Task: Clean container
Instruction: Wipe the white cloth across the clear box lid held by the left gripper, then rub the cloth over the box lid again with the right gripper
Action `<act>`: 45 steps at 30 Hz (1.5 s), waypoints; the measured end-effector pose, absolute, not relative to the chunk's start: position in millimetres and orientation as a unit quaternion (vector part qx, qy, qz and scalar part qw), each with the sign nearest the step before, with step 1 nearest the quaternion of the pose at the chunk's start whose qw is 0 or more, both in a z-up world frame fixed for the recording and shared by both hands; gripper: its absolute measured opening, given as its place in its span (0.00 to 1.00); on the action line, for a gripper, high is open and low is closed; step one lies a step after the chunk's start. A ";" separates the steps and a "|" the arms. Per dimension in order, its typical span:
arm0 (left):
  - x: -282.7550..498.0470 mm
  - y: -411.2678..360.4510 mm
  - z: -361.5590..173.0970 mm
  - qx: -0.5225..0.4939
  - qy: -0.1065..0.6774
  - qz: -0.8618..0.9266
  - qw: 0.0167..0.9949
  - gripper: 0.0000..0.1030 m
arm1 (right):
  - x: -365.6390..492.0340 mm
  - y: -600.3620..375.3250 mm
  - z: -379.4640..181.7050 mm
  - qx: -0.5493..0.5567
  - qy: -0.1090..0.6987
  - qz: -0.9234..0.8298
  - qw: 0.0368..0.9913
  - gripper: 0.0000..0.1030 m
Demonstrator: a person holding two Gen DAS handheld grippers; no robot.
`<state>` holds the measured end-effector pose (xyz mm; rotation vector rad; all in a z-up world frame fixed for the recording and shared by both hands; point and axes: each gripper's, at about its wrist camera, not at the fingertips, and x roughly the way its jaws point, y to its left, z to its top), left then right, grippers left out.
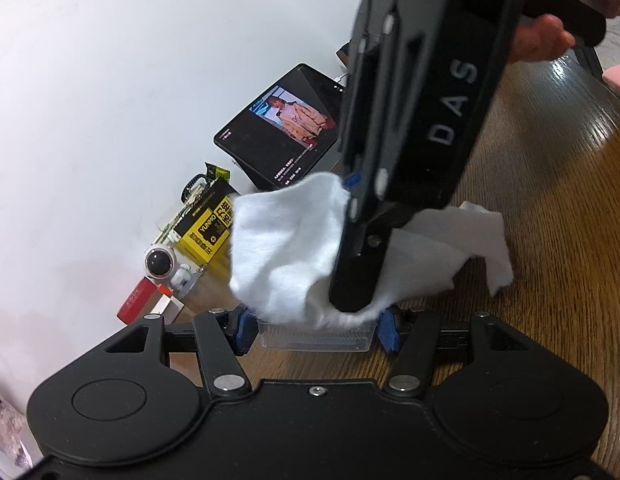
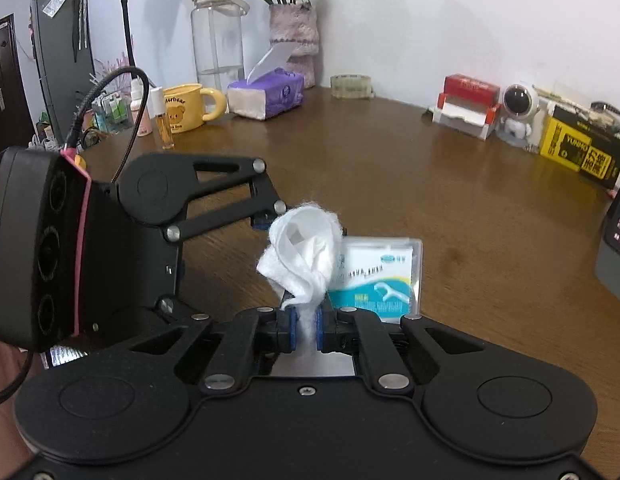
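Note:
A small clear plastic container (image 1: 318,338) sits low over the brown table, and my left gripper (image 1: 318,332) is shut on it, a blue pad against each end. In the right wrist view the container (image 2: 382,276) shows a floss-pick label. My right gripper (image 2: 306,328) is shut on a white cloth (image 2: 306,256). Seen from the left wrist, that right gripper (image 1: 350,300) comes down from above and presses the white cloth (image 1: 286,248) onto the container's top. The cloth hides the container's inside.
A tablet (image 1: 282,128), a yellow box (image 1: 208,224) and an astronaut figure (image 1: 166,268) line the wall. Further along stand a purple tissue pack (image 2: 266,96), a yellow mug (image 2: 186,106), a glass jar (image 2: 216,28) and a tape roll (image 2: 350,86).

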<state>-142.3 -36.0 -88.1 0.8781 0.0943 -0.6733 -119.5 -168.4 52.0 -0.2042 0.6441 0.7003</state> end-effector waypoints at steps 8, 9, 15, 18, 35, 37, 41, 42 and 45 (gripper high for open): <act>-108.1 -45.2 -72.7 0.415 0.051 -0.321 0.850 0.56 | -117.7 -168.8 46.1 -0.088 0.311 0.333 0.886 0.08; -105.7 -44.1 -73.2 0.412 0.055 -0.322 0.850 0.56 | -119.5 -169.2 42.7 -0.097 0.320 0.333 0.882 0.08; -104.8 -56.8 -70.7 0.413 0.053 -0.322 0.850 0.56 | -124.3 -172.6 45.5 -0.098 0.313 0.329 0.886 0.08; -138.3 -59.1 -55.6 0.414 0.051 -0.321 0.850 0.56 | -118.7 -177.7 54.1 -0.066 0.284 0.325 0.900 0.08; -139.0 -55.9 -65.5 0.426 0.028 -0.320 0.846 0.55 | -98.1 -187.3 53.1 -0.044 0.276 0.312 0.908 0.08; -139.0 -55.0 -66.7 0.427 0.026 -0.319 0.846 0.55 | -101.0 -183.0 56.3 -0.052 0.271 0.322 0.906 0.09; -141.7 -52.6 -69.8 0.432 0.015 -0.314 0.845 0.55 | -87.6 -189.3 57.4 -0.050 0.274 0.292 0.915 0.09; -141.7 -51.8 -70.2 0.433 0.014 -0.314 0.845 0.55 | -82.4 -192.6 56.6 -0.047 0.278 0.281 0.918 0.09; -141.4 -49.0 -71.4 0.433 0.014 -0.314 0.845 0.55 | -69.0 -201.7 52.9 -0.032 0.292 0.255 0.921 0.09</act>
